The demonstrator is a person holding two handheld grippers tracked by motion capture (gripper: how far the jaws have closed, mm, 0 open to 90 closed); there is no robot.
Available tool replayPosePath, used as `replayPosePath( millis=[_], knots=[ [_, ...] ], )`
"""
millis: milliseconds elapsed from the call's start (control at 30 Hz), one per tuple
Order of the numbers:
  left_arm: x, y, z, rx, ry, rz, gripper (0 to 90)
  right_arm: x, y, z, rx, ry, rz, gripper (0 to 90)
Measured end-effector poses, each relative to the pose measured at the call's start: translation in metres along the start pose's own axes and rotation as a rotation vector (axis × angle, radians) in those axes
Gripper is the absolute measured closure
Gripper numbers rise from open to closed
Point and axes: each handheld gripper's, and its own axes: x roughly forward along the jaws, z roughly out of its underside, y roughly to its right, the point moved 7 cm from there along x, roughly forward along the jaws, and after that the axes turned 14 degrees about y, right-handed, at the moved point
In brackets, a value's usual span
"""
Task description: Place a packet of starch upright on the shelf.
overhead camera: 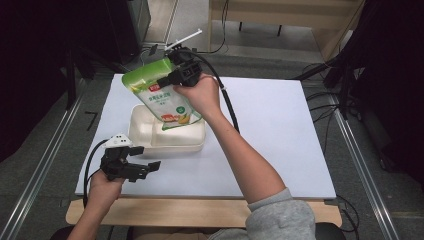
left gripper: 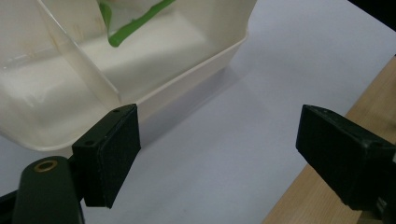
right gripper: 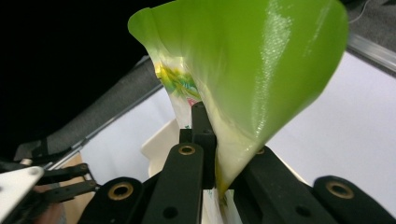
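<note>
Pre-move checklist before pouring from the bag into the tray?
1. Right gripper clamped on green bag: ok.
2. Bag's lower end inside white tray: ok.
3. Bag opened at that end: cannot tell.
4. Left gripper steadying tray: not ok, open, one jaw right beside the tray's corner, nothing between the jaws.
5. Tray fully on white board: ok.
6. Anything in the tray yet: cannot tell.

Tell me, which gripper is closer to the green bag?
Right. The right gripper is shut on the green bag, holding it tipped over the white tray. The left gripper sits open near the table's front edge, apart from the bag.
</note>
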Motion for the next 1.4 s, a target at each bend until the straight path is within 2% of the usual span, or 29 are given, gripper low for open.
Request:
replayPosePath(
  millis=[33, 133, 167, 300, 400, 433, 467, 500, 533, 667, 833, 967, 1033, 1100, 1167, 1200, 1233, 1300, 1400],
  knots=[
    [0.000, 0.000, 0.000, 0.002, -0.004, 0.006, 14.7, 0.008, 0.002, 0.006, 0.001, -0.013, 0.004, 90.0],
    [0.000, 0.000, 0.000, 0.004, -0.003, 0.002, 14.7, 0.014, 0.004, 0.013, 0.014, -0.021, -0.001, 90.0],
    [0.000, 0.000, 0.000, 0.002, -0.003, 0.003, 14.7, 0.022, 0.008, 0.022, 0.023, -0.036, -0.004, 90.0],
    [0.000, 0.001, 0.000, 0.001, -0.002, 0.004, 14.7, 0.029, 0.016, 0.036, 0.036, -0.059, 0.014, 90.0],
    [0.000, 0.001, 0.000, 0.000, -0.002, 0.004, 14.7, 0.029, 0.021, 0.040, 0.040, -0.060, 0.022, 90.0],
    [0.001, 0.001, 0.001, 0.004, -0.003, 0.006, 14.6, 0.029, 0.026, 0.045, 0.012, -0.072, 0.058, 90.0],
    [0.001, 0.001, 0.001, 0.004, -0.003, 0.006, 14.6, 0.029, 0.026, 0.045, 0.012, -0.072, 0.058, 90.0],
    [0.001, 0.002, 0.000, 0.002, -0.002, 0.007, 14.6, 0.028, 0.032, 0.051, 0.016, -0.074, 0.060, 90.0],
    [0.001, 0.002, 0.001, 0.003, -0.003, 0.006, 14.6, 0.026, 0.035, 0.052, 0.037, -0.060, 0.055, 90.0],
    [0.002, 0.002, 0.001, 0.005, -0.010, 0.006, 14.7, 0.019, 0.045, 0.057, 0.071, -0.024, 0.044, 90.0],
    [0.002, 0.002, 0.001, 0.006, -0.013, 0.002, 14.7, 0.012, 0.058, 0.063, 0.081, -0.018, 0.072, 90.0],
    [0.002, 0.002, 0.001, 0.005, -0.010, 0.005, 14.7, 0.008, 0.065, 0.068, 0.097, -0.022, 0.077, 89.6],
    [0.002, 0.002, 0.001, 0.002, -0.009, 0.005, 14.7, 0.006, 0.070, 0.071, 0.087, -0.021, 0.090, 87.1],
    [0.002, 0.002, 0.001, 0.006, -0.009, 0.006, 14.7, 0.003, 0.073, 0.073, 0.049, -0.013, 0.091, 82.8],
    [0.002, 0.002, 0.001, 0.007, -0.010, 0.005, 14.7, 0.003, 0.075, 0.076, 0.028, -0.018, 0.100, 73.7],
    [0.002, 0.002, 0.001, 0.007, -0.010, 0.005, 14.7, 0.003, 0.075, 0.076, 0.028, -0.018, 0.100, 73.7],
    [0.002, 0.002, 0.001, 0.004, -0.010, 0.006, 14.7, 0.002, 0.076, 0.076, 0.011, -0.015, 0.106, 66.7],
    [0.002, 0.002, 0.001, 0.004, -0.012, 0.006, 14.6, -0.001, 0.077, 0.076, -0.009, -0.001, 0.111, 61.1],
    [0.002, 0.002, 0.001, 0.004, -0.011, 0.003, 14.7, -0.004, 0.079, 0.075, -0.011, 0.009, 0.110, 57.2]
  ],
)
